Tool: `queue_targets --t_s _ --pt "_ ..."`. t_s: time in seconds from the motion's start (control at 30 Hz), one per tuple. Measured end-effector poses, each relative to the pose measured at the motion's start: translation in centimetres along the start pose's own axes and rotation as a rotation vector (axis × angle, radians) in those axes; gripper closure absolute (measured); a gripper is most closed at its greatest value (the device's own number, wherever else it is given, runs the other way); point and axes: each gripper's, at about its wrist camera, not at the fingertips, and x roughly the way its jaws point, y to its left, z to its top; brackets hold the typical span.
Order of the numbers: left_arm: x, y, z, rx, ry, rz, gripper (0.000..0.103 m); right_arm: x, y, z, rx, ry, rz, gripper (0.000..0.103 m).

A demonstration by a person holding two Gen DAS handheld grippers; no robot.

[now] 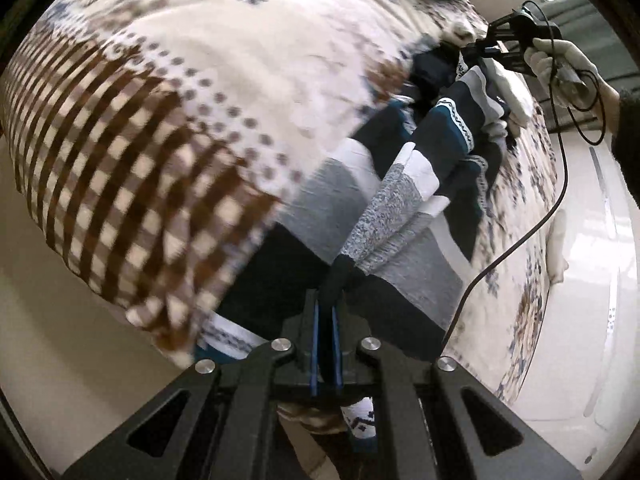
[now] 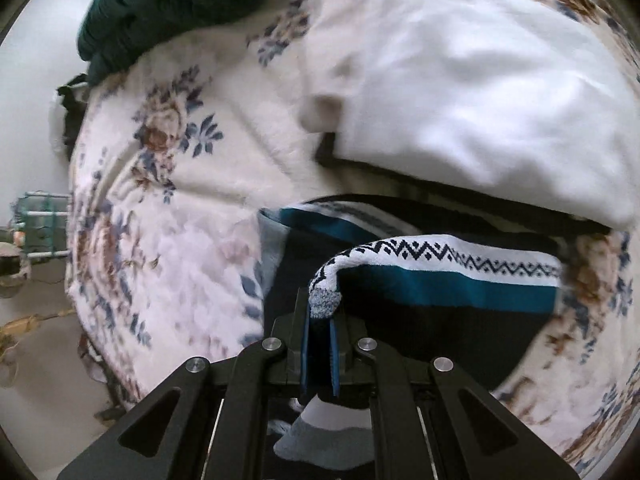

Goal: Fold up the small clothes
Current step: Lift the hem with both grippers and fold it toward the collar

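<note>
Striped sweater (image 1: 404, 196) stretched over floral blanket (image 1: 248, 60), pinched at one end by left gripper (image 1: 326, 312), at the other by right gripper (image 2: 320, 316). No readable writing. White cloth (image 2: 480, 92) and teal garment (image 2: 160, 4) beyond; black cable (image 1: 560, 184) trailing alongside.

A home bedroom: ahead of the grippers spreads a bed under a plush floral blanket (image 2: 176, 184), checked brown along one border (image 1: 120, 184). A white garment (image 2: 480, 92) and dark teal knit (image 2: 160, 4) lie beyond; pale floor (image 1: 600, 280) to the side.
</note>
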Motion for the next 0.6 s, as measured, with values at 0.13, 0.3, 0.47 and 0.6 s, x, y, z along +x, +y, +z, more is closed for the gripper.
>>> queue_targets --t_s 0.13,0.3,0.47,0.6 --pt "1.2 2.5 0.9 0.000 0.036 -0.009 0.099 3.5 2.5 0.9 0.010 0.008 -0.052 0.095" --pt "3.0 4.8 1.5 0.006 0.141 -0.014 0.080 5.3 2.4 -0.4 0.046 0.045 -0.008 0.074" --pt "1.4 6.1 1.3 0.048 0.178 -0.023 0.052 1.6 2.5 -11.2 -0.110 0.046 0.022 0.053" --pt "1.5 5.5 1.1 0.061 0.214 0.013 0.052 2.1 0.7 -25.2 -0.127 0.149 0.032 0.053"
